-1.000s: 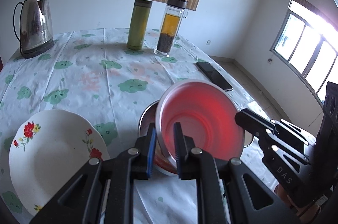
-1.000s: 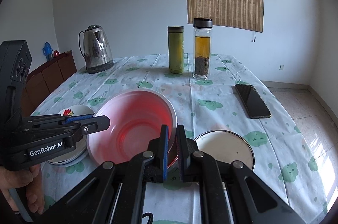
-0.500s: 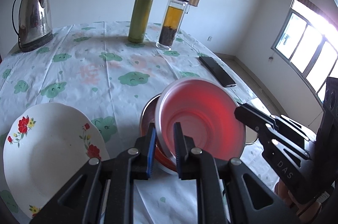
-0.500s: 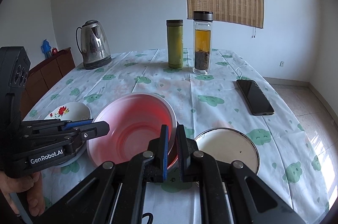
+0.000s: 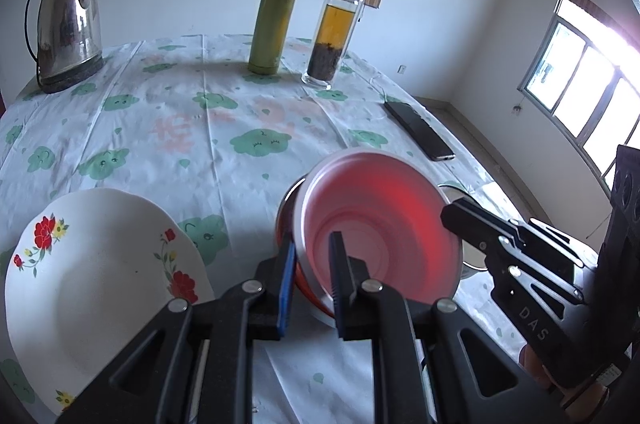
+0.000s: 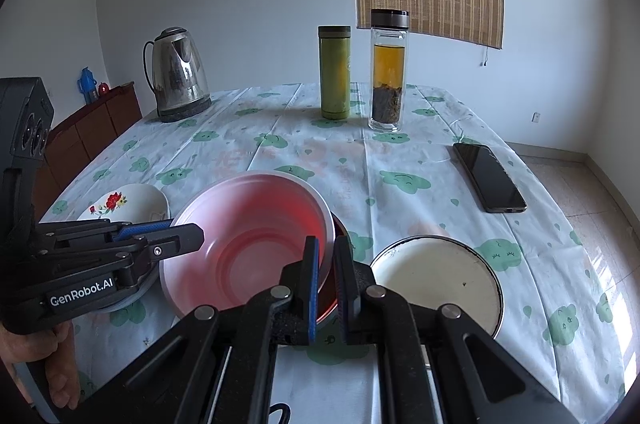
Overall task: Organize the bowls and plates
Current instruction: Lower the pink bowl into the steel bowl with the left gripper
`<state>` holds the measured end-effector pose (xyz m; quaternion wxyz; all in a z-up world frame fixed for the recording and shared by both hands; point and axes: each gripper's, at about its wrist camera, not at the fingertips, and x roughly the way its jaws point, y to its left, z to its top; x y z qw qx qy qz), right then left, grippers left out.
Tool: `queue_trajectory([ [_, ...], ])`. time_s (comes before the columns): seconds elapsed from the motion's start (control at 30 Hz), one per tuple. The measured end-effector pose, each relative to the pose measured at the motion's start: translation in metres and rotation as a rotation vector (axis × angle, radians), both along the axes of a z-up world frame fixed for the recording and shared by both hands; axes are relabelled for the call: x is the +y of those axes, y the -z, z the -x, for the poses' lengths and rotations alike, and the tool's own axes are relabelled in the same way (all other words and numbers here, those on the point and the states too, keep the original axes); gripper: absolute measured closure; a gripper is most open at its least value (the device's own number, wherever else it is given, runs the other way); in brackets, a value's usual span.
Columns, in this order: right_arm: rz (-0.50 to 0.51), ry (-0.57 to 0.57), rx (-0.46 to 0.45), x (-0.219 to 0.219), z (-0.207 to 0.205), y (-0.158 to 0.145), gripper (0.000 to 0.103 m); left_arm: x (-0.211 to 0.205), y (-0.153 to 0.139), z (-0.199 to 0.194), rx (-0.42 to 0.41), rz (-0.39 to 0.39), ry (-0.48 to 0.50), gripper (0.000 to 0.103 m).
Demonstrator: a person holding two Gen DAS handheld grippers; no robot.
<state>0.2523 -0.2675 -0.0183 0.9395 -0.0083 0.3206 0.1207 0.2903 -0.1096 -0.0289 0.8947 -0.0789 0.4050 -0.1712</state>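
Your left gripper [image 5: 313, 274] angles downward at lower centre, jaws clamped on the near-left rim of the red bowl [image 5: 380, 220]. Your right gripper [image 6: 326, 266] pinches the bowl's right rim likewise. The bowl tilts, translucent red-pink, at frame centre between the floral plate [image 5: 92, 276] and cream plate [image 6: 436, 284].

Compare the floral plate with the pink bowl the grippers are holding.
The floral plate is white with red flowers; the pink bowl is plain, translucent pink. The floral plate is shallow and wide; the pink bowl is deep. The floral plate lies flat and ungripped on the table; the pink bowl sits tilted, its rim pinched by the left gripper and the right gripper. Both are round and empty.
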Motion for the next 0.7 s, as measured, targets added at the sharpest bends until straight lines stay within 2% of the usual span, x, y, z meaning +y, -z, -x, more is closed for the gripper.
queue_trajectory([
  [0.53,-0.002,0.001,0.031,0.0,-0.004,0.011,0.094,-0.003,0.003,0.0,-0.015,-0.021,0.006,0.088],
  [0.7,0.005,0.002,0.029,0.001,-0.003,0.014,0.094,-0.007,0.004,0.001,-0.038,-0.053,0.011,0.087],
])
